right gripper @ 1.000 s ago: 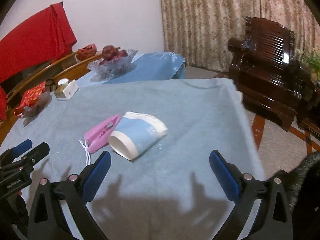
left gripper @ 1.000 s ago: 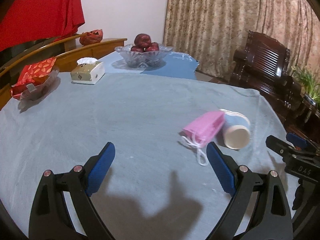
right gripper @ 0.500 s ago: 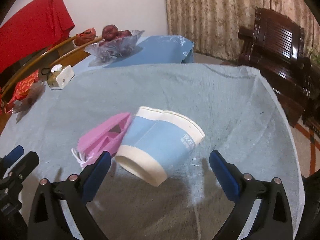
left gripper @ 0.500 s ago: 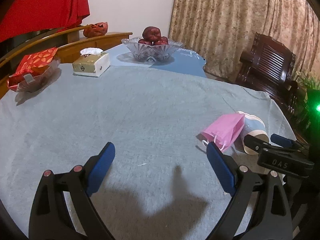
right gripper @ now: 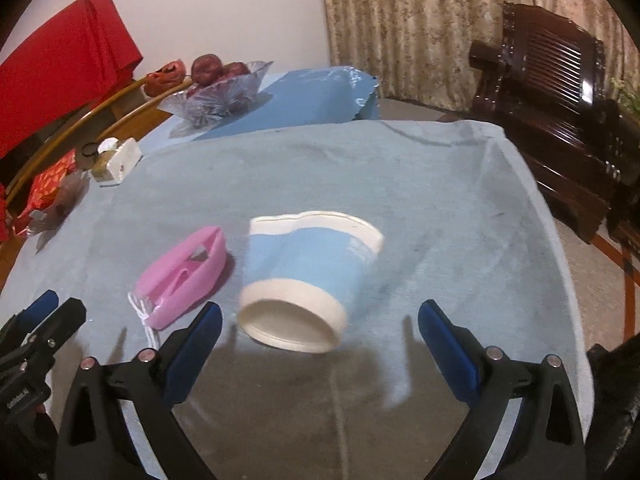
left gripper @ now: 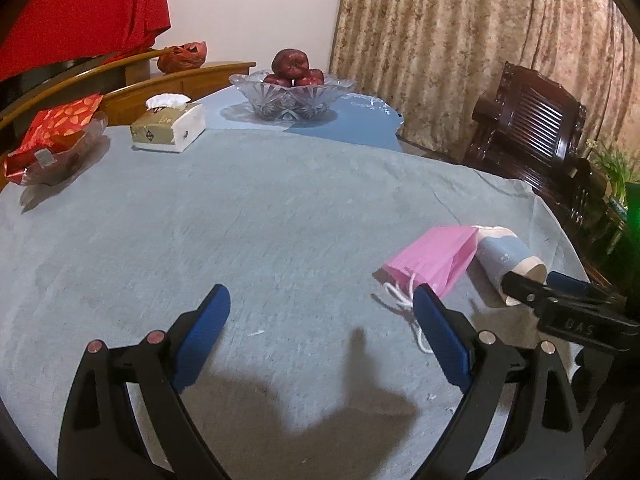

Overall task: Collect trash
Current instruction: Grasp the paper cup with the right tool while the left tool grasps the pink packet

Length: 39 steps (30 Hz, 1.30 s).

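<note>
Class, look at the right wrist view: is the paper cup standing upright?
No, the paper cup lies on its side on the tablecloth, base facing the camera.

Bench (right gripper: 440,184): matt blue-grey cloth cover, slightly rough nap. Cup (right gripper: 308,276) on it: matt paper, blue wall, white rims. Bag (right gripper: 182,276) just beside cup: smooth pink paper, white cord handles. Bowl (left gripper: 292,96) far behind cup: glossy cut glass. Chair (left gripper: 532,128) beyond bench: dark polished wood. Gripper (right gripper: 320,338) pads: smooth blue plastic.
</note>
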Each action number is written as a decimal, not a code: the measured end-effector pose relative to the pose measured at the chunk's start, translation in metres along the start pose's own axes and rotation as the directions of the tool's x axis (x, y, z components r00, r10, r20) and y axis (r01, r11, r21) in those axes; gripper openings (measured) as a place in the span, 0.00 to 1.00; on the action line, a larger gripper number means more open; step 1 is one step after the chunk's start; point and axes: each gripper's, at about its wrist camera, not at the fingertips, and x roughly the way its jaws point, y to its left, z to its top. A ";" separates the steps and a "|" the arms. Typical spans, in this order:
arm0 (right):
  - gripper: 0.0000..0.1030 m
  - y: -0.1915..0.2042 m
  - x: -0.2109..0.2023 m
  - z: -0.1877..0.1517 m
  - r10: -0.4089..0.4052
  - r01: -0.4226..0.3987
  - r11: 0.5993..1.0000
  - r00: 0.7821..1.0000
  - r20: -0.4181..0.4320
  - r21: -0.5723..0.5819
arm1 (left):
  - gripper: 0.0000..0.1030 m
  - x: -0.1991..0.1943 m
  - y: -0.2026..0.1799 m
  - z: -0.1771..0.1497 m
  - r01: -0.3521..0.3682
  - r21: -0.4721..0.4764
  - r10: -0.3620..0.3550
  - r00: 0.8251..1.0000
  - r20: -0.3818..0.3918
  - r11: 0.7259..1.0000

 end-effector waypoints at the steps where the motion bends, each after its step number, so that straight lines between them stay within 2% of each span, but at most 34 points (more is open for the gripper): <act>1: 0.92 0.001 0.001 0.001 0.005 -0.005 1.000 1.000 -0.001 0.002 | 0.87 0.000 -0.001 0.001 0.001 0.002 -0.001 1.000 0.003 1.000; 3: 0.84 0.003 0.004 0.003 0.020 -0.020 1.000 1.000 -0.008 -0.001 | 0.87 0.000 -0.003 0.003 0.003 0.003 -0.003 1.000 0.005 1.000; 6: 0.61 0.003 0.008 0.004 0.030 -0.031 1.000 0.999 -0.021 -0.006 | 0.87 0.002 -0.006 0.005 0.011 0.001 -0.011 1.000 0.005 1.000; 10: 0.57 -0.004 0.005 0.001 0.059 -0.059 0.998 0.998 -0.023 -0.007 | 0.87 0.005 -0.015 0.006 0.034 0.010 -0.034 0.999 0.004 0.999; 17: 0.56 -0.029 -0.014 -0.002 0.024 -0.024 0.999 1.000 0.005 0.025 | 0.87 0.028 -0.044 0.010 0.094 0.040 -0.092 0.995 -0.047 0.995; 23: 0.56 -0.042 -0.020 -0.006 0.003 -0.003 1.000 1.000 0.010 0.021 | 0.87 0.057 -0.065 0.012 0.082 0.080 -0.072 0.990 -0.124 0.993; 26: 0.56 -0.044 -0.017 -0.008 0.005 -0.005 1.000 1.000 0.003 0.029 | 0.77 0.067 -0.068 0.013 0.091 0.077 -0.077 0.983 -0.164 0.993; 30: 0.56 -0.045 -0.017 -0.011 0.010 -0.010 0.999 1.000 -0.001 0.037 | 0.55 0.076 -0.067 0.012 0.105 0.058 -0.092 0.975 -0.202 0.993; 34: 0.56 -0.045 -0.018 -0.012 0.011 -0.011 0.999 1.000 0.005 0.038 | 0.15 0.074 -0.066 0.011 0.131 0.042 -0.120 0.973 -0.198 0.991; 39: 0.56 -0.045 -0.031 -0.010 0.012 -0.013 0.999 0.999 0.032 0.032 | 0.06 0.058 -0.067 0.007 0.138 0.012 -0.134 0.977 -0.169 0.990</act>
